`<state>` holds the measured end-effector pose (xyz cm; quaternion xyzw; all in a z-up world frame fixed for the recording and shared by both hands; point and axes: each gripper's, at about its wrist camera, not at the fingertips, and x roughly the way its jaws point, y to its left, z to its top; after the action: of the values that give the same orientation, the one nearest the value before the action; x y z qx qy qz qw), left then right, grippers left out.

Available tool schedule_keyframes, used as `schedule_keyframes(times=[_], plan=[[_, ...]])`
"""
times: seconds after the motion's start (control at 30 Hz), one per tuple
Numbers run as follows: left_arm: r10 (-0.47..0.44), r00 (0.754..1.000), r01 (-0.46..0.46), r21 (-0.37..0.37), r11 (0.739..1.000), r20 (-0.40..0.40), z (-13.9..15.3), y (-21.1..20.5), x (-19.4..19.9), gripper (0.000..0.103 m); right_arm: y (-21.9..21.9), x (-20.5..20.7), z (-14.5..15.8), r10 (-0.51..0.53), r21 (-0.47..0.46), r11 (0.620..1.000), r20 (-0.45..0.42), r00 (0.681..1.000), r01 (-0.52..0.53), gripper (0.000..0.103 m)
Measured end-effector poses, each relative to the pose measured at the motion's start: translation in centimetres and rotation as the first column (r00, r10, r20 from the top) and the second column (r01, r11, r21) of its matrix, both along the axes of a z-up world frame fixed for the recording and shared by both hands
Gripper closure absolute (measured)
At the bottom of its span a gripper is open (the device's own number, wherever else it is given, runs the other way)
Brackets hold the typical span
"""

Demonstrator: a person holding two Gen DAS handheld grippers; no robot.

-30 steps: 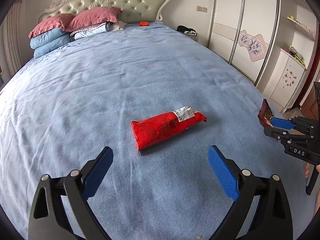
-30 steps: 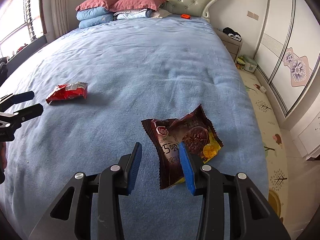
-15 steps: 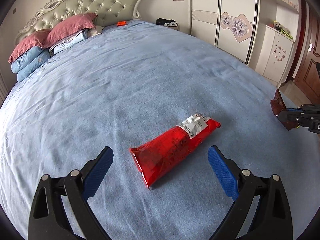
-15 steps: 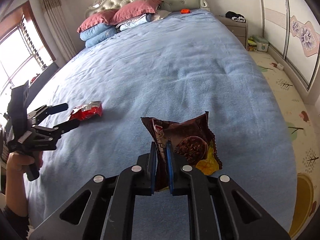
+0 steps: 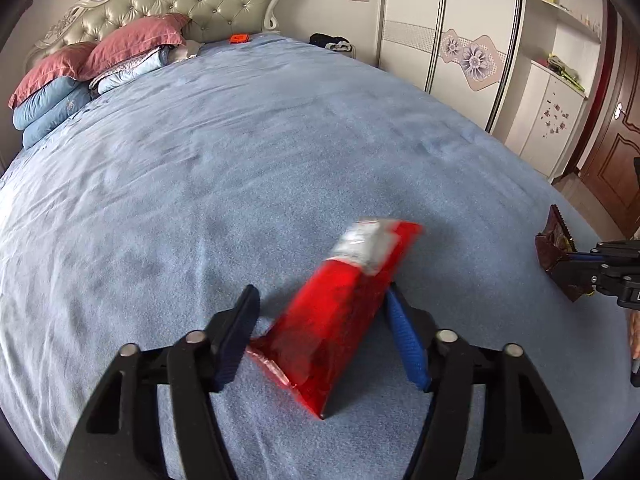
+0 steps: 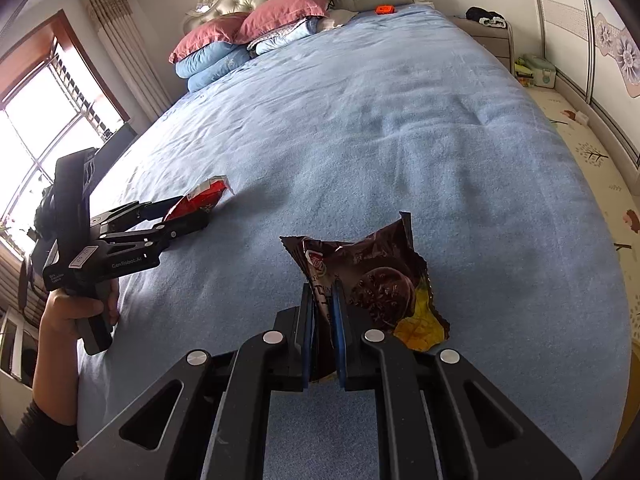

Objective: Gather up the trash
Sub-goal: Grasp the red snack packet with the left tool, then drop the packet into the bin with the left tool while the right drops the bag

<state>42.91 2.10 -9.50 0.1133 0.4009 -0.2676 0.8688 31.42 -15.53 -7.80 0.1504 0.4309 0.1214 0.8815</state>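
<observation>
Home bedroom: bed (image 5: 280, 128), pillows (image 5: 132, 40), probably a wardrobe (image 5: 452, 40)

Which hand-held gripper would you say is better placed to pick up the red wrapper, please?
The left hand-held gripper: its open fingers already straddle the red wrapper on the blue bedspread. The right hand-held gripper is shut on the brown cookie wrapper.

Bright daylight from the window (image 6: 44, 120) (blown out), motion-blurred red wrapper (image 5: 340, 312), fisheye-dark corners.
</observation>
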Motion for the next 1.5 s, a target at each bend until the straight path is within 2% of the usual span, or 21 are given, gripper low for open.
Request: schedule_keyframes(times=[0.13, 0.33, 0.47, 0.63, 0.77, 0.9, 1.07, 1.17, 1.37, 1.5], plan=[[0.039, 0.999, -0.04, -0.052, 0.998, -0.016, 0.9, 0.2, -1.6, 0.063, 0.2, -0.7, 0.3, 0.009, -0.008, 1.0, 0.023, 1.0, -0.008, 0.093], [0.048, 0.999, -0.049, -0.133, 0.99, -0.004, 2.2, -1.2, -6.5, 0.064, -0.2, -2.0, 1.1, 0.008, 0.011, 1.0, 0.062, 0.998, -0.009, 0.093], [0.069, 0.996, -0.062, -0.136, 0.989, 0.048, 3.1, -2.7, -10.4, 0.064, -0.8, -3.0, 1.8, 0.006, 0.025, 1.0, 0.093, 0.996, -0.009, 0.093], [0.102, 0.995, -0.099, -0.138, 0.985, 0.016, 3.2, -4.8, -13.3, 0.064, -1.3, -4.2, 2.6, 0.044, 0.096, 0.994, 0.107, 0.993, -0.054, 0.096], [0.124, 0.992, -0.125, -0.156, 0.98, -0.017, 3.5, -5.6, -15.1, 0.064, -1.6, -6.2, 3.8, 0.051, 0.11, 0.992, 0.145, 0.988, -0.068, 0.096], [0.131, 0.991, -0.13, -0.146, 0.981, -0.005, 4.2, -6.7, -16.9, 0.064, -2.5, -8.5, 4.6, 0.051, 0.142, 0.987, 0.176, 0.983, -0.076, 0.096], [0.102, 0.995, -0.098, -0.145, 0.985, 0.016, 5.3, -9.4, -19.4, 0.064, -5.2, -11.7, 4.7, 0.032, 0.176, 0.982, 0.185, 0.982, -0.065, 0.096], [0.069, 0.997, -0.065, -0.152, 0.986, 0.019, 5.6, -11.8, -20.7, 0.064, -7.6, -13.6, 5.0, -0.012, 0.165, 0.986, 0.192, 0.981, -0.021, 0.096], [-0.033, 0.999, 0.027, -0.179, 0.983, -0.027, 5.0, -18.4, -22.7, 0.064, -13.5, -18.0, 5.7, -0.11, 0.156, 0.985, 0.212, 0.971, 0.077, 0.096], [-0.112, 0.991, 0.095, -0.201, 0.975, -0.078, 4.2, -23.5, -23.7, 0.064, -18.3, -20.6, 5.4, -0.182, 0.144, 0.977, 0.21, 0.961, 0.154, 0.096]])
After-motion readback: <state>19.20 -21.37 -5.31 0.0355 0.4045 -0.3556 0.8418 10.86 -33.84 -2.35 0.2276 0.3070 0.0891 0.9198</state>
